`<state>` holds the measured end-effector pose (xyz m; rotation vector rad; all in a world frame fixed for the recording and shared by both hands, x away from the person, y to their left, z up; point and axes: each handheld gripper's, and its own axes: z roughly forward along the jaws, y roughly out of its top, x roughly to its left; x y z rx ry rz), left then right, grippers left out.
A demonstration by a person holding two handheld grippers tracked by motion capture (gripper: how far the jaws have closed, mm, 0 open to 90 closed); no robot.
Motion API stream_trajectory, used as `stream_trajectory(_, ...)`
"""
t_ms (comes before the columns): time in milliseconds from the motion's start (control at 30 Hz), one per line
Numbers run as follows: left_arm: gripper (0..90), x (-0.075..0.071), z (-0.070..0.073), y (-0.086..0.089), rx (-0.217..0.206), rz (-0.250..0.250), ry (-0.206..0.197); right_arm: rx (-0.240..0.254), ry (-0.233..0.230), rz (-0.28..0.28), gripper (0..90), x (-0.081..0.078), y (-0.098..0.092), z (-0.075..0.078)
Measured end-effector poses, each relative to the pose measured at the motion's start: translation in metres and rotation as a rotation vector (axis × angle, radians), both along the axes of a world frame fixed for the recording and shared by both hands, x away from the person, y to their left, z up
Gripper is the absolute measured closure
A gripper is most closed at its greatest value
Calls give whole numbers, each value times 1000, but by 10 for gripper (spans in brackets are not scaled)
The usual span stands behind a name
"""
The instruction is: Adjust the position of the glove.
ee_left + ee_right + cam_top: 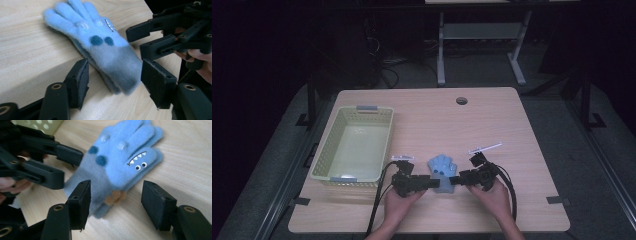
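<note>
Straddling the blue glove (100, 47), both tongs hide its cuff from above.

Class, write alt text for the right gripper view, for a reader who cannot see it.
A fuzzy light-blue glove with a monster face lies flat on the pale wooden table, its cuff end between the open black jaws of the right gripper, which do not press on it. The left gripper reaches toward the cuff from the left.

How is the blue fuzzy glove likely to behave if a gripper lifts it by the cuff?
The glove looks like soft fleece lying flat on the table, so it would probably droop rather than hold shape. It seems light. A second layer shows beneath it, possibly a pair, so the layers might separate when lifted.
</note>
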<state>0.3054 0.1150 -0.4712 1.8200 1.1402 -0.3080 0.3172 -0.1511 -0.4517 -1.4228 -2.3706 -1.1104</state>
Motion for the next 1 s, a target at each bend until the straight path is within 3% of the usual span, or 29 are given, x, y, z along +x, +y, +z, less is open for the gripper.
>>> stream_trajectory(133, 456, 2, -2, -2, -9, 3, 12, 26, 13, -15, 411, 1, 0, -1)
stream_trajectory(567, 553, 3, -7, -9, 8, -19, 25, 25, 36, -26, 465, 2, 7, -11)
stream_trajectory(833, 537, 4, -7, -7, 11, -25, 37, 44, 46, -46, 555, 0, 8, -14)
stream_trajectory(1000, 562, 8, -10, -6, -14, -23, 64, 64, 42, -52, 588, -2, 9, -17)
